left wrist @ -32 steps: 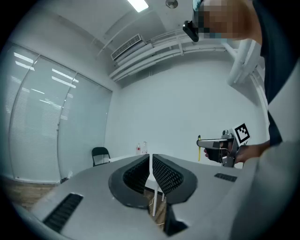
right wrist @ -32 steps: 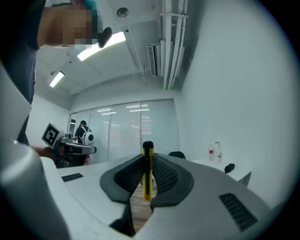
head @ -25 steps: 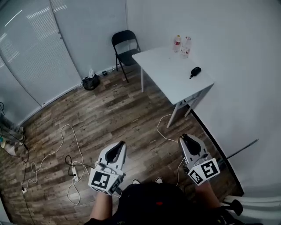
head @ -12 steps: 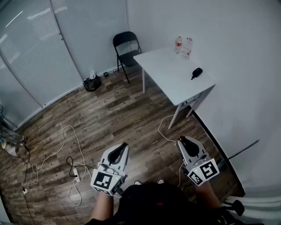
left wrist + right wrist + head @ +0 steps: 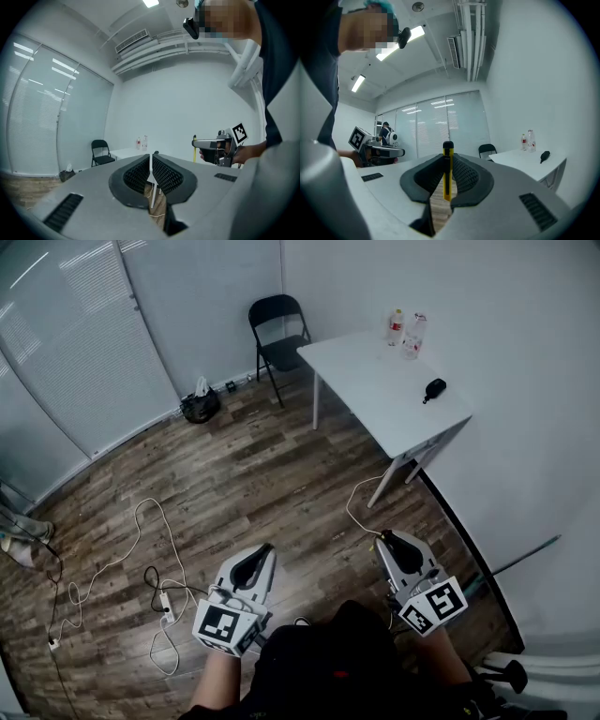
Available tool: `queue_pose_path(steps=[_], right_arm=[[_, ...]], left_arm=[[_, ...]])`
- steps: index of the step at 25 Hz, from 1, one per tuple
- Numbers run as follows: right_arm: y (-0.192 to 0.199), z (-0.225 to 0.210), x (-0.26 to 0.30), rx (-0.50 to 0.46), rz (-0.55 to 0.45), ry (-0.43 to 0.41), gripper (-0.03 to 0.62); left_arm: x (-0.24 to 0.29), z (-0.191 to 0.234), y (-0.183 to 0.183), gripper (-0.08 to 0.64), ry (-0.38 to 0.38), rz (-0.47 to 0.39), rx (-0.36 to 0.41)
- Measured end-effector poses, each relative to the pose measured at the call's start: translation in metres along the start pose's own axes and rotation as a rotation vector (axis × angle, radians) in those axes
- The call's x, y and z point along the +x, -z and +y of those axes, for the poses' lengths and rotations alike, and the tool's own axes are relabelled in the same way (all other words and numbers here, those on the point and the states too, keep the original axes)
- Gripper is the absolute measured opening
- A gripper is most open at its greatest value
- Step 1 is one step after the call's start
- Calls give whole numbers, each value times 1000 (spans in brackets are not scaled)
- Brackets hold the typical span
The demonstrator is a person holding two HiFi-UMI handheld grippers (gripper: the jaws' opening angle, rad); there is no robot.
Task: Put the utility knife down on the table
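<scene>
Holding the utility knife [image 5: 447, 178] upright, my right gripper [image 5: 397, 547] had its jaws clamped on the yellow body, with the black tip poking up past them. My left gripper [image 5: 253, 561] hung beside it, toward nine o'clock, jaws pressed together on nothing.

I stood on the wooden floor [image 5: 244, 474], and the white counter [image 5: 375, 399] was well apart from me, up at about one o'clock in the head view. So the step in hand, as I judged it, was to close that gap before thinking of any release.

A loose white cable [image 5: 351, 507] lay on the boards near the counter's closest leg, right along my line. I reckoned I should step wide of it.

On the counter, two bottles [image 5: 405, 332] stood at the far end and a small black object [image 5: 434, 388] lay toward the wall-side edge. The bare stretch nearer me looked the safest landing place.

The knife is slim and would likely topple or skid if let go upright. I meant to tilt it until its side lay flat on the surface, and only then part the jaws. The left gripper had no part to play.
</scene>
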State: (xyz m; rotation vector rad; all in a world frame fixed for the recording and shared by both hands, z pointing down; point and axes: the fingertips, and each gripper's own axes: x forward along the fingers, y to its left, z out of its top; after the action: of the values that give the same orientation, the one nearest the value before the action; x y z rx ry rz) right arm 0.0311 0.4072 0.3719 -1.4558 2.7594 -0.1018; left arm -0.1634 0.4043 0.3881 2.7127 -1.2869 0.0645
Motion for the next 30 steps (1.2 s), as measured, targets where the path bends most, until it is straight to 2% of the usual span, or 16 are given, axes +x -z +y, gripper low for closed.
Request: queue_pose_path(steps=[7, 15, 23, 30], right_arm=[[14, 1, 32, 29, 21, 8, 66], [23, -41, 92, 50, 27, -11, 66], [4, -140, 165, 70, -1, -20, 66], [3, -240, 211, 123, 0, -23, 66]], left_arm=[[3, 38, 6, 23, -10, -4, -9], [53, 84, 10, 23, -40, 19, -17], [162, 125, -17, 23, -60, 37, 3], [269, 137, -46, 23, -55, 20, 25]])
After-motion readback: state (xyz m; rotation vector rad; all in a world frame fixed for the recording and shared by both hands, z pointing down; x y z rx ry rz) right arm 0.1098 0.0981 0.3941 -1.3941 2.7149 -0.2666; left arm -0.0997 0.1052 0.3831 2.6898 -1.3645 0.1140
